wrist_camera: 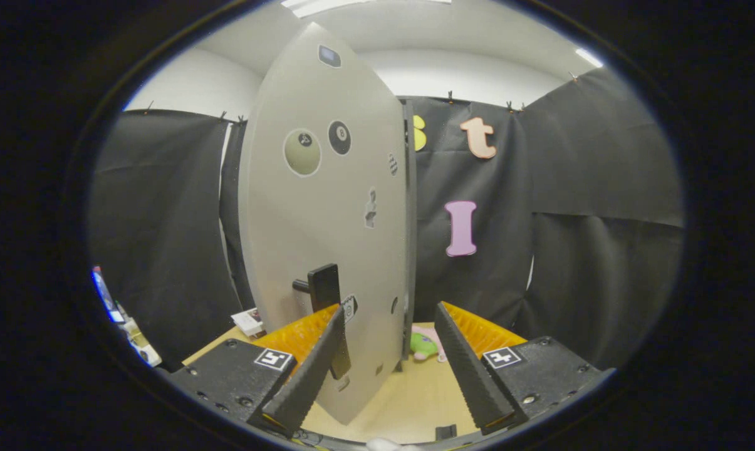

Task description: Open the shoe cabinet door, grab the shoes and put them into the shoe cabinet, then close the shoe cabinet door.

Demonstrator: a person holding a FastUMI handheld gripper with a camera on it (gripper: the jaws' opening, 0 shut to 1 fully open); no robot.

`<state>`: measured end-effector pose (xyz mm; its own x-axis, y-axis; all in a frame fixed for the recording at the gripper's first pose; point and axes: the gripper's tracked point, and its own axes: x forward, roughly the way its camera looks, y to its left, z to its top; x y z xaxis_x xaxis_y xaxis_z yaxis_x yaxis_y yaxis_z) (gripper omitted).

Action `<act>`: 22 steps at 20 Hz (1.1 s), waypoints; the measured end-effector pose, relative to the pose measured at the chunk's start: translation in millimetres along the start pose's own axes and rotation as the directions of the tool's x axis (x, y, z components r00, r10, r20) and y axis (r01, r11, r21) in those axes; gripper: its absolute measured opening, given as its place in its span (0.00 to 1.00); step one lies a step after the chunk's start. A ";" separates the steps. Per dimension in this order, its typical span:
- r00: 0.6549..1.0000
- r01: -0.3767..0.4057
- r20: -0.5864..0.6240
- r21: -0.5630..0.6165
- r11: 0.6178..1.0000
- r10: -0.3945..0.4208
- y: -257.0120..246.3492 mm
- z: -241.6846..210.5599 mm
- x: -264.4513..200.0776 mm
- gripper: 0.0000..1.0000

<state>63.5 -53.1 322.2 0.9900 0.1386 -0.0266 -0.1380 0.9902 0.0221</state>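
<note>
- Black cloth wall is hanging at the far left; a small white box is lying at its foot on the table, beside the door's hinge-side bottom.
- Grey cabinet door is standing swung out towards you, stickers on its face, its lower edge reaching down between your fingers.
- Black door handle is sitting low on the door, just above and beyond your left finger; nothing is gripping it.
- Your gripper is hanging released, fingers spread wide, the left finger overlapping the door's lower face; contact cannot be told.
- Pink-and-green shoes are lying on the wooden table just past the door's free edge, ahead of your right finger, not yet grabbed.
- Progress, as a judgement: you are looking at step one done or nearly so; the grabbing, the stowing and the closing are all remaining.
</note>
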 end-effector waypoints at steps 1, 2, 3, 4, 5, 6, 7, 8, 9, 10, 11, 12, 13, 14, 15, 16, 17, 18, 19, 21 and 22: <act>1.000 -0.010 -0.003 0.005 1.000 0.010 7.5 -1.4 3.4 0.96; 1.000 -0.016 -0.009 0.007 1.000 0.016 15.6 -3.4 7.6 0.96; 1.000 -0.025 -0.011 0.003 1.000 0.025 26.5 -5.4 13.6 0.96; 0.999 -0.032 -0.007 0.000 0.999 0.032 35.4 -4.9 17.6 0.96; 0.999 -0.042 -0.010 -0.007 0.999 0.042 45.1 -5.4 24.1 0.96; 0.998 -0.053 -0.014 -0.012 0.999 0.053 54.8 -6.3 29.9 0.96; 0.998 -0.067 -0.014 -0.011 0.998 0.067 65.1 -6.1 35.6 0.96; 0.996 -0.082 -0.018 -0.010 0.997 0.082 74.9 -6.8 42.4 0.96; 0.994 -0.103 -0.025 -0.015 0.995 0.103 86.7 -7.1 50.6 0.96; 0.992 -0.122 -0.028 -0.020 0.992 0.121 97.1 -5.8 58.2 0.96; 0.990 -0.137 -0.026 -0.025 0.990 0.136 108.9 -3.8 66.5 0.96; 0.989 -0.146 -0.028 -0.029 0.989 0.145 118.2 -3.3 75.5 0.96; 0.990 -0.140 -0.033 -0.026 0.990 0.139 125.1 -4.5 82.9 0.96; 0.990 -0.137 -0.026 -0.016 0.990 0.136 131.0 -3.5 89.0 0.96; 0.991 -0.132 -0.022 -0.002 0.991 0.132 138.7 -1.4 94.6 0.97; 0.990 -0.139 -0.013 0.008 0.990 0.139 146.0 1.9 96.9 0.97; 0.990 -0.142 -0.005 0.017 0.990 0.143 152.4 5.8 98.9 0.97; 0.989 -0.146 0.001 0.018 0.989 0.146 155.9 8.4 99.0 0.97; 0.989 -0.145 0.000 0.013 0.989 0.145 156.7 10.8 98.9 0.97; 0.990 -0.139 0.000 -0.003 0.990 0.139 155.7 12.2 93.3 0.97; 0.991 -0.134 0.005 -0.005 0.991 0.134 154.9 13.2 90.2 0.97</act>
<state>131.8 112.6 336.4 0.9627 0.2699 -0.0187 -0.2695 0.9628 0.0204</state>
